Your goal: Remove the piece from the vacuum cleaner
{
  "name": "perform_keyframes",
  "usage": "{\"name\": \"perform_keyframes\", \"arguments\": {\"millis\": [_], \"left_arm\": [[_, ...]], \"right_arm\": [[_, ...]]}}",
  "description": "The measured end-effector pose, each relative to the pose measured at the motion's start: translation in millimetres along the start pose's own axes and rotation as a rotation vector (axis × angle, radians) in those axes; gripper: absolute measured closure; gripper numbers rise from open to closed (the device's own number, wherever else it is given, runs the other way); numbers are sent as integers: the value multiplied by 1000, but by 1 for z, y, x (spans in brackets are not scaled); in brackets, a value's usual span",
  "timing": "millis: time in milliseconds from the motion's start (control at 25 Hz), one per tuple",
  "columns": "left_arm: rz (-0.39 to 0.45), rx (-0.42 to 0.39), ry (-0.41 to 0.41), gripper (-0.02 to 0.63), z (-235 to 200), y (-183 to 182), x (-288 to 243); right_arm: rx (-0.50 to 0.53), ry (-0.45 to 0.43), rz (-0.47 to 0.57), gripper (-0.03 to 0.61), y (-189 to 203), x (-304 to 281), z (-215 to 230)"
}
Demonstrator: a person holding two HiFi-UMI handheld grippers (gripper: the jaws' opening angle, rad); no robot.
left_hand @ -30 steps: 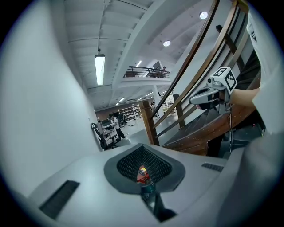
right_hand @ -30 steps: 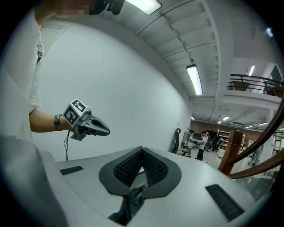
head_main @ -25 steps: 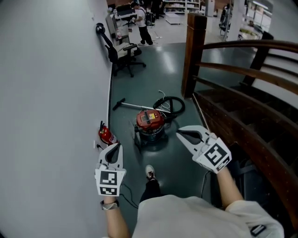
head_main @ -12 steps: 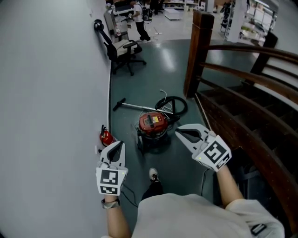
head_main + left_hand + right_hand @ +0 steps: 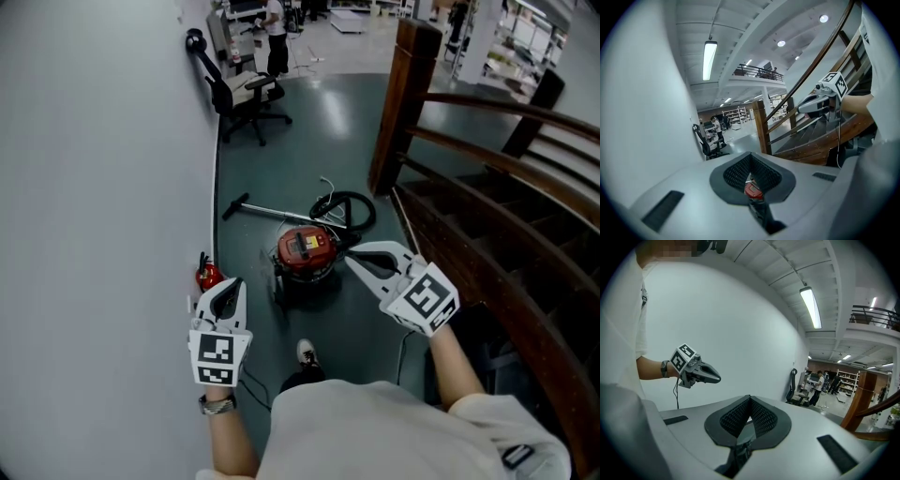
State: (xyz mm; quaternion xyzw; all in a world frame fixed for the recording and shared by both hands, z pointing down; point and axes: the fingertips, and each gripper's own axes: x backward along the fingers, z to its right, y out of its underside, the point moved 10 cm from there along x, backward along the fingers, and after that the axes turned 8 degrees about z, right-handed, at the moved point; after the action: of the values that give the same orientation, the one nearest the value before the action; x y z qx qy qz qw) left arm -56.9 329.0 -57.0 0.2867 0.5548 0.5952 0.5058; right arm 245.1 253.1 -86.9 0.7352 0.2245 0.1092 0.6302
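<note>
The vacuum cleaner (image 5: 305,249), a red-topped canister on a dark wheeled base, stands on the green floor ahead of me. Its black hose (image 5: 348,208) coils behind it, and a grey wand (image 5: 260,212) lies to the left, ending in a dark nozzle. My left gripper (image 5: 234,285) is shut and empty, held in the air left of the canister. My right gripper (image 5: 351,260) is also shut and empty, its tip just right of the canister in the head view. The left gripper view shows the red top (image 5: 753,190) far below the closed jaws. Which piece comes off I cannot tell.
A white wall (image 5: 103,187) runs along the left, with a red fire extinguisher (image 5: 208,275) at its foot. A wooden staircase with a railing (image 5: 497,234) and newel post (image 5: 411,103) fills the right. Farther ahead stand an office chair (image 5: 239,89) and a person (image 5: 274,28).
Both grippers have moved forward toward the vacuum cleaner as I walk, still shut. The right gripper's tip now sits closer to the canister's right side.
</note>
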Motion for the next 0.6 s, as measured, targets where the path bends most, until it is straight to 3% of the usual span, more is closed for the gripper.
{"name": "perform_keyframes", "arguments": {"millis": [600], "left_arm": [[1,-11,41,612,-52,3,-61]], "right_arm": [[53,15,-6,551,1,-64,37]]}}
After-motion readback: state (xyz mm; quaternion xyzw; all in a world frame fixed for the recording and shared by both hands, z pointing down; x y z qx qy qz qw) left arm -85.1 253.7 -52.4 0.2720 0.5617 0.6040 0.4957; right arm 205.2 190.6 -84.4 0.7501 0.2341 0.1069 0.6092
